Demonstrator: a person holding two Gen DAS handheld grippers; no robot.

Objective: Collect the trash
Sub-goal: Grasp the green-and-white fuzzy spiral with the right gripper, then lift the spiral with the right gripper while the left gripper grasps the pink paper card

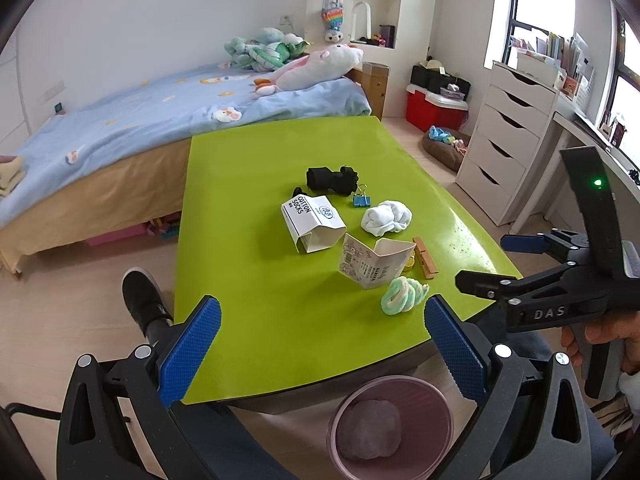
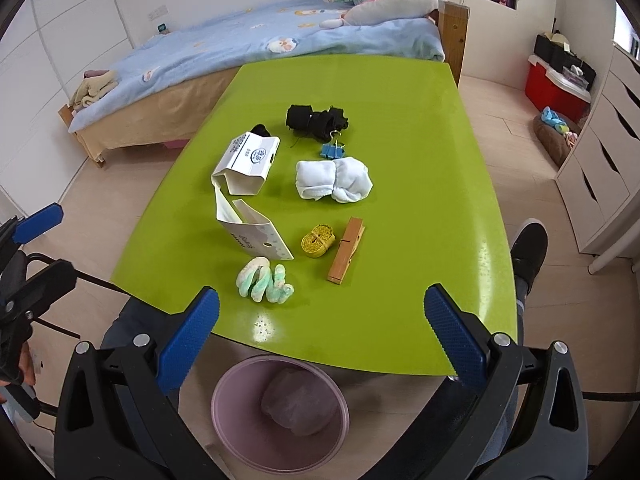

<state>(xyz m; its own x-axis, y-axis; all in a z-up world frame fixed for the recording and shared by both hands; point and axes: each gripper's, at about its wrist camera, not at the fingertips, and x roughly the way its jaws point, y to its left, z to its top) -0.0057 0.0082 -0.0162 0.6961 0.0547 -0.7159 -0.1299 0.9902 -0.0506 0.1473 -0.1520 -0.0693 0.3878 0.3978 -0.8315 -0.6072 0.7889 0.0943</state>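
Right wrist view, left to right: left gripper [image 2: 24, 248] off the desk [image 2: 420, 128] edge, jaws apart, empty; two opened sock cartons [image 2: 248, 160] mid-desk, left of white socks [image 2: 334, 180]; right gripper [image 2: 320, 332] jaws wide, empty, above pink bin [image 2: 240, 384] on the floor.
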